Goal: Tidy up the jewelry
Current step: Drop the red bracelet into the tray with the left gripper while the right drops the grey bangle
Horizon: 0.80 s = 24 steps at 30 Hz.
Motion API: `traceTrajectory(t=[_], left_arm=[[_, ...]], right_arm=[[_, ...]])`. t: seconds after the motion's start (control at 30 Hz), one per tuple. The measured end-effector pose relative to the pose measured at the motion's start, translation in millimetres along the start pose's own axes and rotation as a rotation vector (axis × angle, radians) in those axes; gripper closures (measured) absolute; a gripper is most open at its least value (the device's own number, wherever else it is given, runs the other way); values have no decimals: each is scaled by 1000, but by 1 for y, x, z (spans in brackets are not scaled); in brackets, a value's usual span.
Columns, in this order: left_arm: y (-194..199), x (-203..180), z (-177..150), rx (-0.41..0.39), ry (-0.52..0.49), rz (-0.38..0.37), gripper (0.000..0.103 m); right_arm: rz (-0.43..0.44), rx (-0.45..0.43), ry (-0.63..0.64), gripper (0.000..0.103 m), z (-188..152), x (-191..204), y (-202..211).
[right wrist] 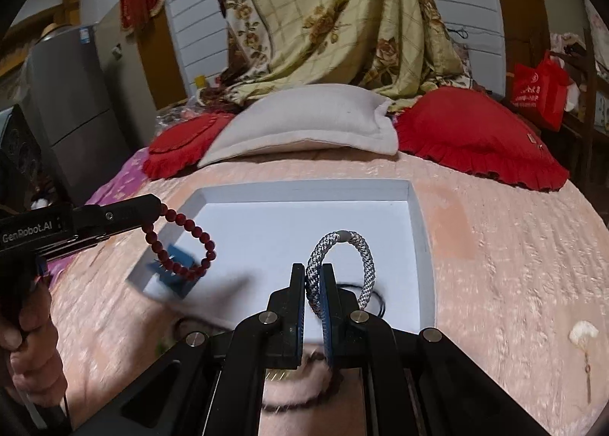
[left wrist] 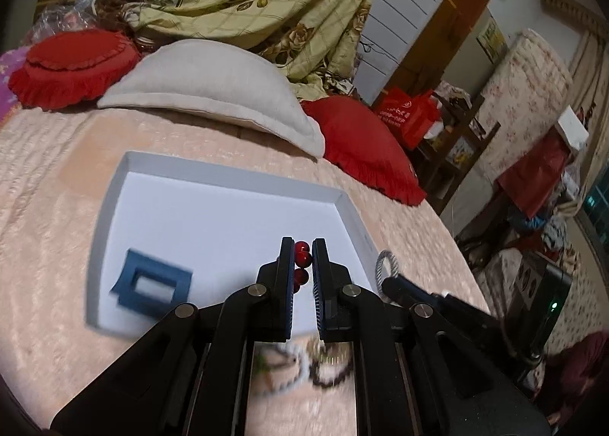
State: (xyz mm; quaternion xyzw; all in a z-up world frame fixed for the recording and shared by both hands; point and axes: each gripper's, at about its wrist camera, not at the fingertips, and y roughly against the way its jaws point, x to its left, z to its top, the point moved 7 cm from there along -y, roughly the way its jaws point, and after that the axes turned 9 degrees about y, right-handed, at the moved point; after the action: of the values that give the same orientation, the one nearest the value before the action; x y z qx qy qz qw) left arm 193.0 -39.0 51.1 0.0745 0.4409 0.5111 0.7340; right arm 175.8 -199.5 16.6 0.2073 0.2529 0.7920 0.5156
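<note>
A white open box (left wrist: 114, 185) (right wrist: 416, 215) lies on the pink bedspread. My left gripper (left wrist: 303, 257) (right wrist: 154, 213) is shut on a red bead bracelet (left wrist: 302, 253) (right wrist: 179, 242) and holds it above the box's near edge. My right gripper (right wrist: 314, 276) is shut on a grey-white braided bracelet (right wrist: 357, 245) (left wrist: 384, 264) above the box's near right part. A blue rectangular clip (left wrist: 152, 282) (right wrist: 177, 264) lies inside the box at the left. More bead bracelets (left wrist: 304, 367) (right wrist: 304, 390) lie blurred on the bed under the grippers.
A white pillow (left wrist: 213, 86) and two red cushions (left wrist: 72, 67) (left wrist: 361, 143) lie behind the box. A floral quilt (right wrist: 335, 17) is heaped at the headboard. A small white flower-like piece (right wrist: 582, 333) lies on the bed at the right. A black thread (right wrist: 377, 301) lies in the box.
</note>
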Motion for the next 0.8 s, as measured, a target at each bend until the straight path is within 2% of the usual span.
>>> traceTrajectory(t=[0.13, 0.23, 0.37, 0.47, 0.53, 0.57, 0.63, 0.67, 0.73, 0.8], left_arm=[[-34, 18, 8, 6, -1, 62, 96], [-53, 48, 9, 25, 41, 144, 96], [-61, 64, 11, 24, 36, 213, 96], [-60, 71, 12, 5, 19, 271, 96], [-60, 75, 11, -1, 3, 312, 90], [-61, 78, 12, 3, 5, 313, 84], [-59, 81, 12, 0, 9, 315, 69], [-56, 82, 13, -10, 9, 324, 58], [-49, 81, 15, -36, 4, 326, 50], [-40, 79, 18, -60, -2, 340, 32]], right_arm=[[-16, 43, -37, 96, 2, -14, -32], [-30, 69, -59, 96, 3, -22, -53], [-27, 112, -95, 96, 1, -28, -75], [10, 150, -126, 96, -3, -26, -89], [13, 160, -126, 96, -4, -24, -94], [18, 164, -129, 96, -4, -23, -96], [40, 174, -138, 96, -4, -21, -98], [50, 178, -138, 96, -5, -20, -97], [58, 173, -135, 96, -4, -19, -94], [55, 160, -131, 94, -3, -19, -87]])
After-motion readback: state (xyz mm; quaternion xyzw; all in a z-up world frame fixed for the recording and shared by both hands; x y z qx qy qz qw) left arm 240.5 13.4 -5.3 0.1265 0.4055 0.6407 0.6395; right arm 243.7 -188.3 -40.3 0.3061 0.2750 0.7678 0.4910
